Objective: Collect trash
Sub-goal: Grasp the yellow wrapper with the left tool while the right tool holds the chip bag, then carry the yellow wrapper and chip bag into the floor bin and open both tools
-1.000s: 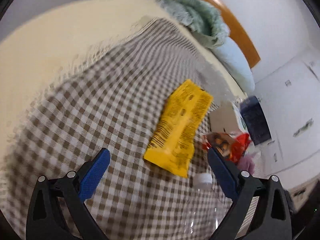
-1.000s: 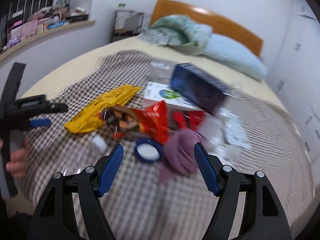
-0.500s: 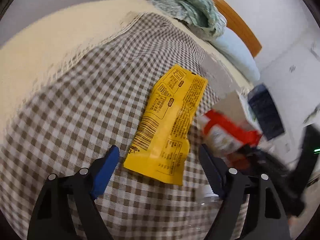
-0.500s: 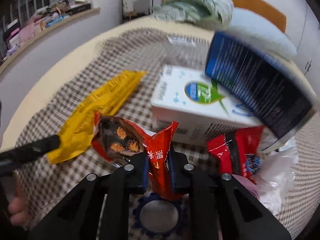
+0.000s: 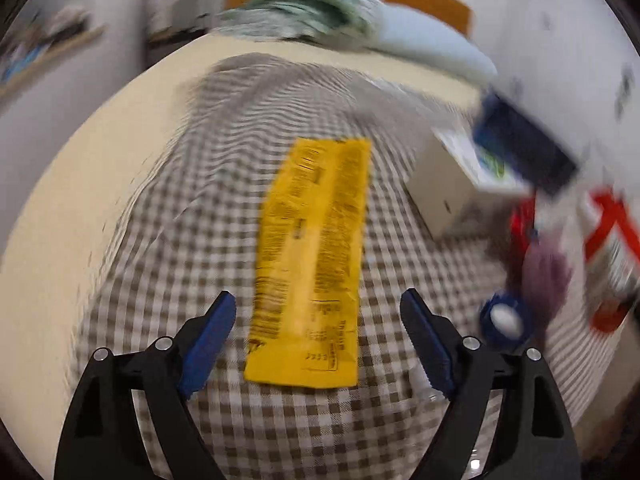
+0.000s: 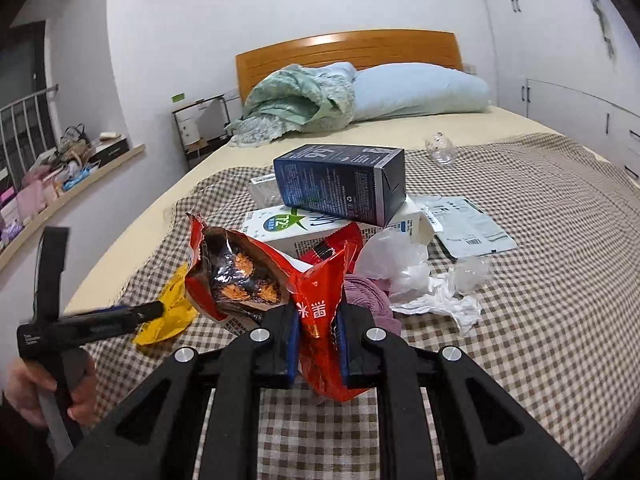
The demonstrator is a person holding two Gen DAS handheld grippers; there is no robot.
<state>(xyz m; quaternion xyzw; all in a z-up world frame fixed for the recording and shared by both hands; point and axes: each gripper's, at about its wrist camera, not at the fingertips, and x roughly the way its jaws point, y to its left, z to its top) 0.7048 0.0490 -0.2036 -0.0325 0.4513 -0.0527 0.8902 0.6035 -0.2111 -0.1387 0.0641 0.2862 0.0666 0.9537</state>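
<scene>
My right gripper [image 6: 318, 336] is shut on a red snack bag [image 6: 256, 276] and holds it lifted above the checked cloth [image 6: 540, 320]. My left gripper [image 5: 318, 332] is open, its fingers on either side of the near end of a flat yellow wrapper [image 5: 316, 256] that lies on the cloth [image 5: 192, 240]. The left gripper also shows in the right wrist view [image 6: 100, 320] over the yellow wrapper [image 6: 168, 312]. A dark blue carton [image 6: 344, 184] lies on a white carton [image 6: 296, 228].
White crumpled plastic [image 6: 416, 276], a purple cloth lump [image 6: 368, 296], a flat label sheet [image 6: 464, 228] and a clear bottle [image 6: 440, 148] lie on the bed. A blue cap [image 5: 506, 320] lies right of the left gripper. Pillow [image 6: 416, 90] and blanket [image 6: 296, 100] lie by the headboard.
My right gripper closed on the red snack bag and lifted it off the cloth. My left gripper swung to line up with the yellow wrapper, staying open.
</scene>
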